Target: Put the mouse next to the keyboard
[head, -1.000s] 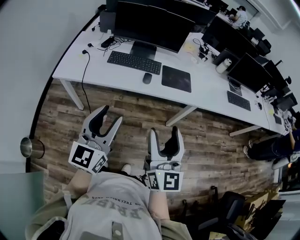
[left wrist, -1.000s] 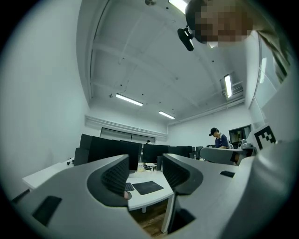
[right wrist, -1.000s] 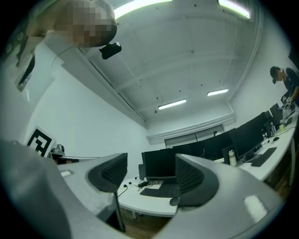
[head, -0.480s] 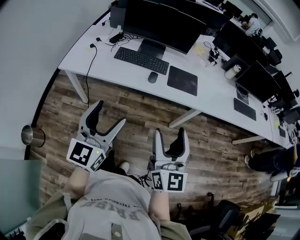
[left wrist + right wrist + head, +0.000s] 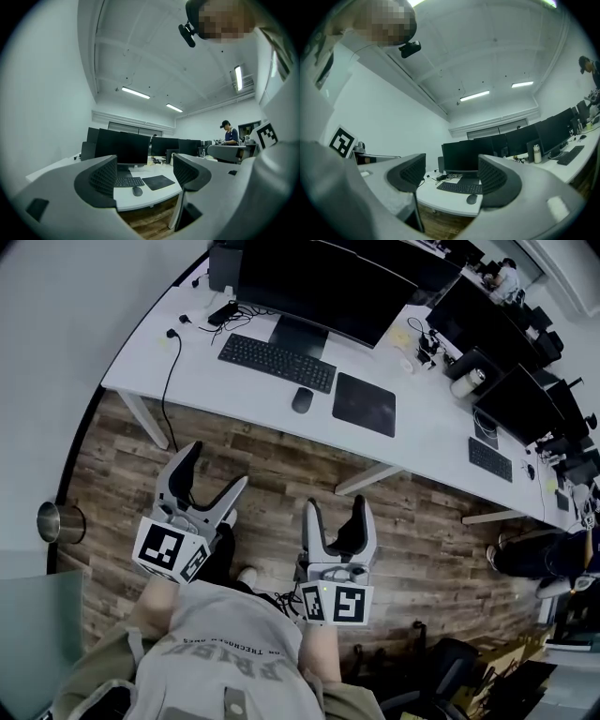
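1. The mouse (image 5: 302, 400) sits on the white desk (image 5: 150, 367), just off the right end of the keyboard (image 5: 277, 363) and a little nearer the desk's front edge. It lies between the keyboard and a dark mouse pad (image 5: 365, 404) and touches neither.
2. Its long axis runs from the front edge toward the monitor (image 5: 323, 282), roughly square to the keyboard's length.
3. Both grippers are held level over the wooden floor, well short of the keyboard and the desk, and point toward them.
4. The left gripper (image 5: 216, 468) has just been opening. Its jaws stand wide apart with nothing held between them. In the left gripper view the mouse (image 5: 137, 191) shows far off in the middle of the gap, just in front of the keyboard (image 5: 127, 182).
5. The right gripper (image 5: 336, 507) has also just been opening. Its jaws are spread as wide and are equally empty. In the right gripper view the mouse (image 5: 472, 199) shows close against the right-hand jaw, below the keyboard (image 5: 459, 188).
6. Neither hand is clearly nearer. The left gripper is already lined up on the mouse, while the right would have to swing a little to centre it.
7. I judge the coming move to be a straight reach forward to the keyboard's right end, with the jaws closing across the mouse's narrow sides.
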### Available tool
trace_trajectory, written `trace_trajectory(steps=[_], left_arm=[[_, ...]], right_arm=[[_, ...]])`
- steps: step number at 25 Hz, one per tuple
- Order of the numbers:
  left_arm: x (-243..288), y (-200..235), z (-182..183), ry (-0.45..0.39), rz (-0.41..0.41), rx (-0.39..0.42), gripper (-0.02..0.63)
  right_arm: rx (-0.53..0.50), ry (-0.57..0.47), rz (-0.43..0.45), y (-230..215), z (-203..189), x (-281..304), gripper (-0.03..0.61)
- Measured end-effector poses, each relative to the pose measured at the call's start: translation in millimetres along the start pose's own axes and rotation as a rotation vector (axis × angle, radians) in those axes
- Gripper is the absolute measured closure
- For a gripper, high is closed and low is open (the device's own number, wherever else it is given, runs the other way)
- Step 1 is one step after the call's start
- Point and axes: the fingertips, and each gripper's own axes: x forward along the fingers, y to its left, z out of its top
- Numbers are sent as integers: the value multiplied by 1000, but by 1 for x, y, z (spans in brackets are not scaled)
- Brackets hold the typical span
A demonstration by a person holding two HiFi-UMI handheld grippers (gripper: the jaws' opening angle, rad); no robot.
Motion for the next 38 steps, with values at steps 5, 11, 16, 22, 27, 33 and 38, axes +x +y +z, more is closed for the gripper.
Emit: trace_trajectory(steps=[5, 11, 16, 22, 27, 33, 38], left_arm=[[48, 32, 0, 9, -32, -18, 255], [109, 78, 14, 17, -85, -18, 249], [149, 117, 22, 22, -136, -22, 244], [179, 155, 14, 50, -151, -59, 239], [193, 163, -4, 98, -154, -89, 236], [219, 172, -24, 128, -109, -97, 235], [254, 173, -28, 147, -74, -80, 235]], right_arm=[[-13, 11, -33, -10, -6, 51, 238], [-28, 21, -88, -18, -11, 117, 238], [-36, 28, -134, -16, -19, 168, 238], [-41, 69, -166, -12, -34, 208, 238], [-29, 113, -186, -23, -49, 225, 238], [-1, 165, -162, -48, -78, 251, 238], [18, 202, -122, -71, -96, 278, 238]])
